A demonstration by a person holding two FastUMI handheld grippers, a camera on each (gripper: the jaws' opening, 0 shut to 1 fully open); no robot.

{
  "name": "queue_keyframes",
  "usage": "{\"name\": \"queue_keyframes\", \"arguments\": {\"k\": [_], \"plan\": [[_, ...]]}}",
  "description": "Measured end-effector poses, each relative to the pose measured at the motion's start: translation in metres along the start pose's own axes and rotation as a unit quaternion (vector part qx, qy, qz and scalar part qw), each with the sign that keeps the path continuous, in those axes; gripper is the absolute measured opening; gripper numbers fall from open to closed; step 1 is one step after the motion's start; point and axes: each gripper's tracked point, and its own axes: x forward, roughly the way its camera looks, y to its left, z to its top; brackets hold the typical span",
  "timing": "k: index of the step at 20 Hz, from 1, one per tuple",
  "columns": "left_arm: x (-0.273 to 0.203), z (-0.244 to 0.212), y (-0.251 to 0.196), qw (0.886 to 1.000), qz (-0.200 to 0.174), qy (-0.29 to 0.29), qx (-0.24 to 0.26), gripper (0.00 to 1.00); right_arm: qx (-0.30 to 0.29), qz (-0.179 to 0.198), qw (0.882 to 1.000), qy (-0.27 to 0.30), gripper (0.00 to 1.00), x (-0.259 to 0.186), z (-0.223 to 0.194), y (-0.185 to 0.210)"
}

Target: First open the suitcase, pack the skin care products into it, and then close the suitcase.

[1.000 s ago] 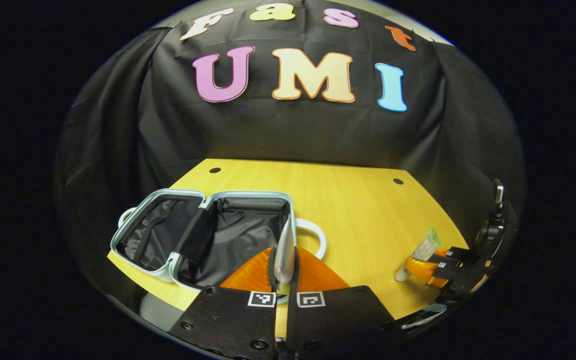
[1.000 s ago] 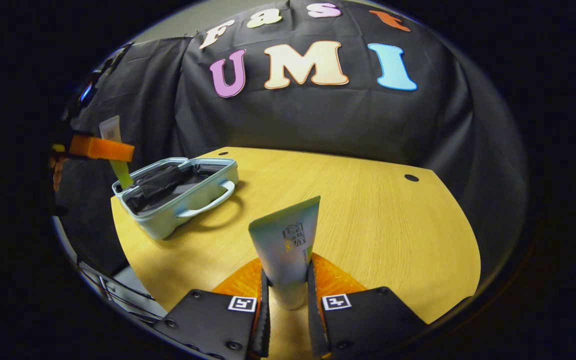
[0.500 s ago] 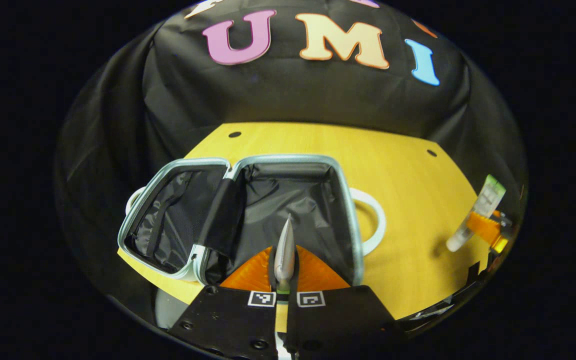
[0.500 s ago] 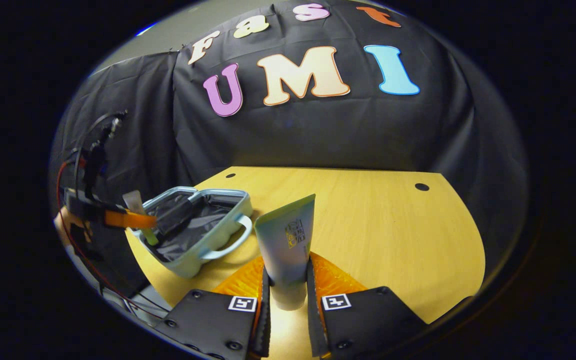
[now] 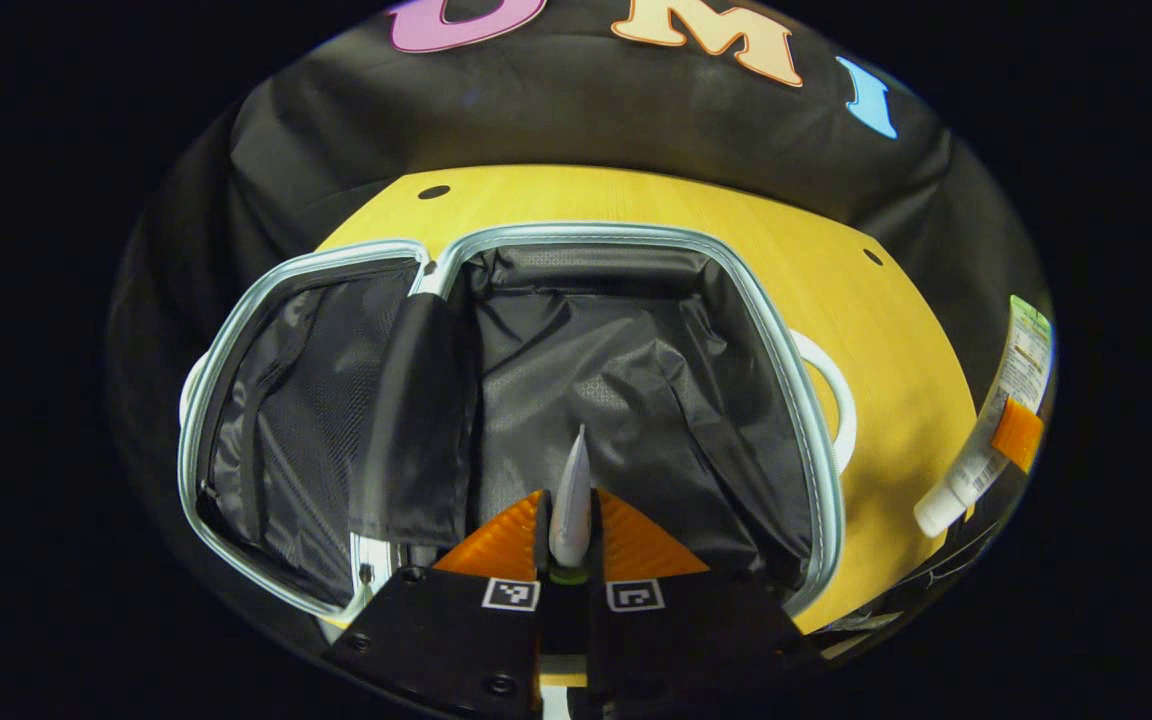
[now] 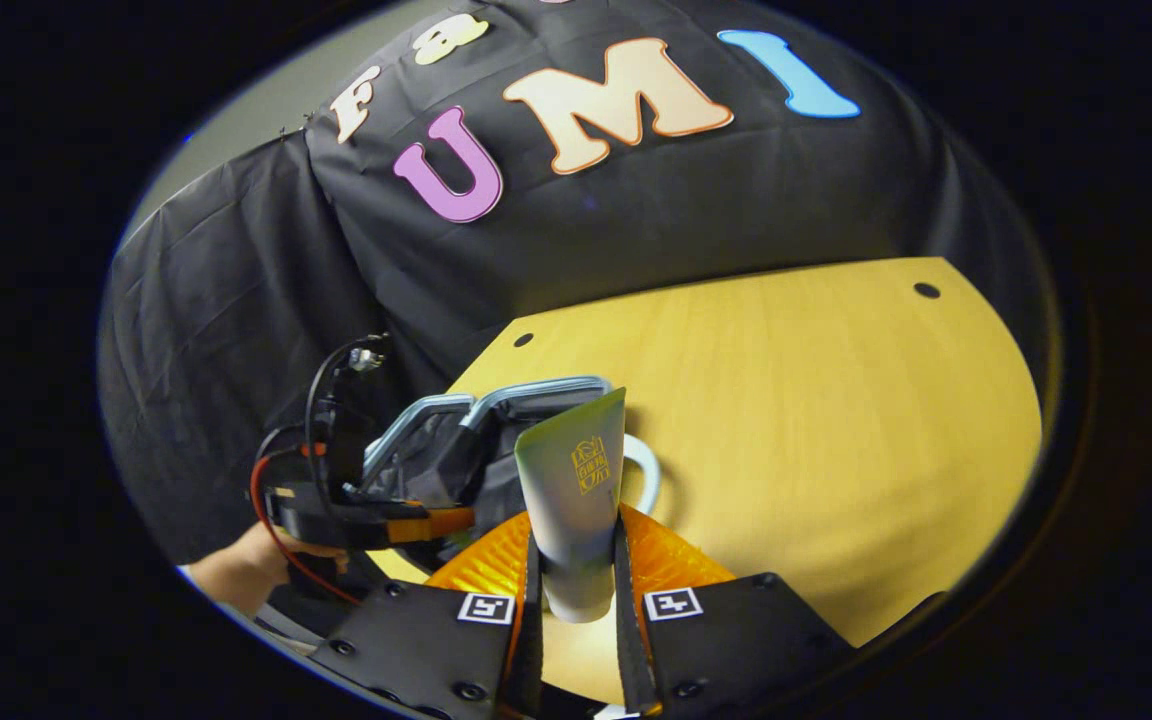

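The suitcase (image 5: 496, 390) is lying open on the yellow table (image 5: 896, 330), its two dark-lined halves spread flat. The left gripper (image 5: 570, 540) is hovering over the near edge of the suitcase's right half, its jaws closed on a slim tube (image 5: 572, 495) — seen edge-on, the tube is sticking up from between the fingers and pointing over the lining. In the right gripper view, the right gripper (image 6: 576, 590) is pinching a second, wider tube (image 6: 576, 500) near its cap end, the flat crimped end standing up in front of the suitcase (image 6: 496, 430). Beside the suitcase's handle side, that wider tube (image 5: 986, 440) is hanging above the table edge.
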Motion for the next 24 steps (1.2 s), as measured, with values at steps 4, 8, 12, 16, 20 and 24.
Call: {"name": "queue_keyframes", "arguments": {"k": [4,8,12,16,20,24], "plan": [[-0.001,0.013,0.005,0.999,-0.040,-0.015,-0.017,0.61,0.003,0.011,0.999,0.032,0.33,0.027,-0.016,0.041],[-0.022,0.038,0.025,0.995,-0.079,-0.049,-0.030,0.94,0.003,-0.007,0.997,0.082,0.33,0.061,-0.047,0.062],[-0.046,0.064,0.081,0.992,-0.067,-0.091,-0.051,0.94,0.009,-0.054,0.991,0.121,0.29,0.098,-0.078,0.054],[-0.067,0.073,0.148,0.989,-0.034,-0.114,-0.084,0.96,0.004,-0.097,0.985,0.139,0.33,0.111,-0.094,0.044],[-0.076,0.069,0.216,0.985,0.013,-0.122,-0.117,0.96,0.027,-0.077,0.990,0.117,0.46,0.118,-0.085,0.062],[-0.076,0.069,0.272,0.983,0.057,-0.127,-0.119,0.96,0.027,-0.079,0.993,0.087,0.85,0.118,-0.065,0.065]]}}
